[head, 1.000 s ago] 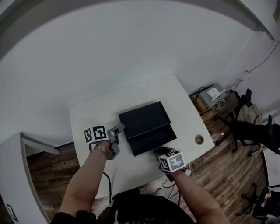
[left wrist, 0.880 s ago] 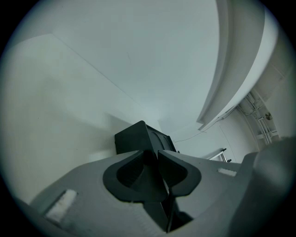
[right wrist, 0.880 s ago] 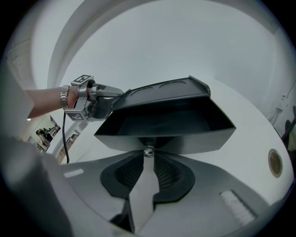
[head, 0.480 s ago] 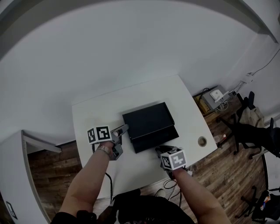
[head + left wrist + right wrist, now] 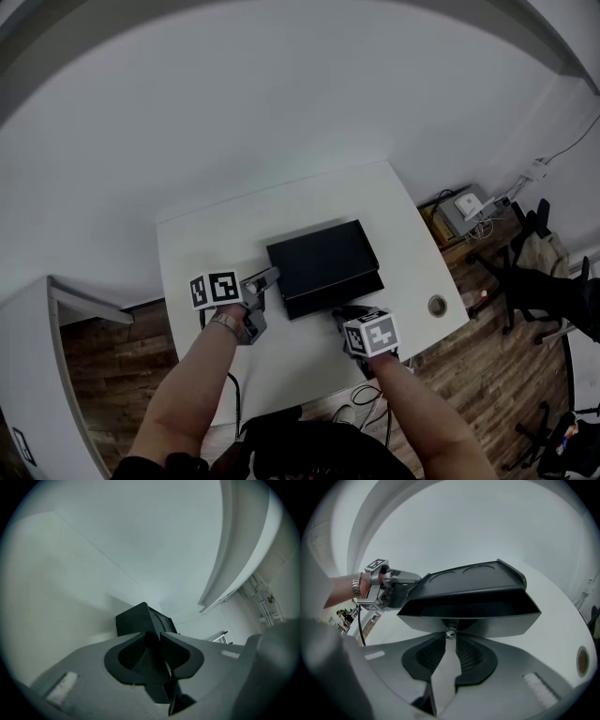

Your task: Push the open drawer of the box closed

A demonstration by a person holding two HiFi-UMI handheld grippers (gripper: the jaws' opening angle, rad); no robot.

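A flat black box lies mid-table on the white table. Its drawer juts out a little at the near side. In the right gripper view the drawer front fills the middle under the box lid. A small silver knob sits at the tips of my right gripper, which is shut on it. From the head view my right gripper is at the drawer front. My left gripper is shut and rests against the box's left side. The box corner shows beyond my left gripper.
A round cable hole is in the table near its right front corner. A cable hangs off the near edge below my left arm. A wall stands behind the table. On the floor to the right are a crate with a device and chairs.
The drawer has slid further into the box, with my right gripper following it toward the box. My left gripper has stayed at the box's left side.
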